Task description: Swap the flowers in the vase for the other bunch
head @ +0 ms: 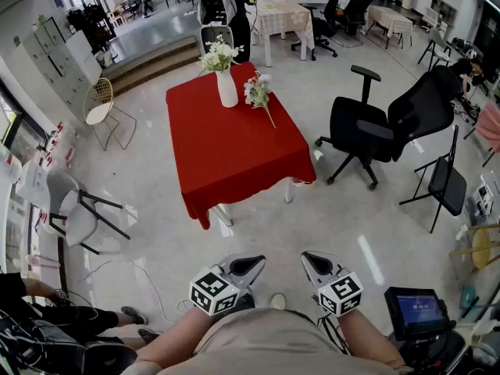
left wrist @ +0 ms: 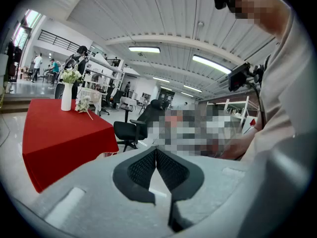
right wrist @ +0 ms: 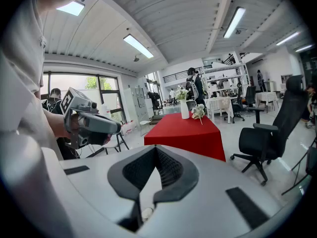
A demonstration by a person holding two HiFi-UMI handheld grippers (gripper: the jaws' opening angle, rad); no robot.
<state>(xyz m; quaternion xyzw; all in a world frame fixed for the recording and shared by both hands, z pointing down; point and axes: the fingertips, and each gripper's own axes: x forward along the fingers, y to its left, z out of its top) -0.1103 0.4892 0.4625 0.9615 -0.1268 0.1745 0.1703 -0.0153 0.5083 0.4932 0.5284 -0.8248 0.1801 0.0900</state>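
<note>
A white vase [head: 226, 88] with white flowers [head: 218, 55] stands at the far end of a table under a red cloth [head: 234, 151]. Beside it on the cloth lies the other bunch [head: 258, 92], pale pink and white. The same vase [right wrist: 184, 109] and loose bunch [right wrist: 199, 112] show far off in the right gripper view, and the vase [left wrist: 66, 96] shows small in the left gripper view. My left gripper [head: 251, 266] and right gripper [head: 314, 262] are both shut and empty, held close to my body, well short of the table.
A black office chair [head: 363, 135] stands right of the table, a folding chair [head: 445, 182] further right. A grey chair [head: 74, 209] and a wire chair [head: 101, 108] stand at the left. A person sits low at the bottom left. A small screen [head: 419, 311] stands at my right.
</note>
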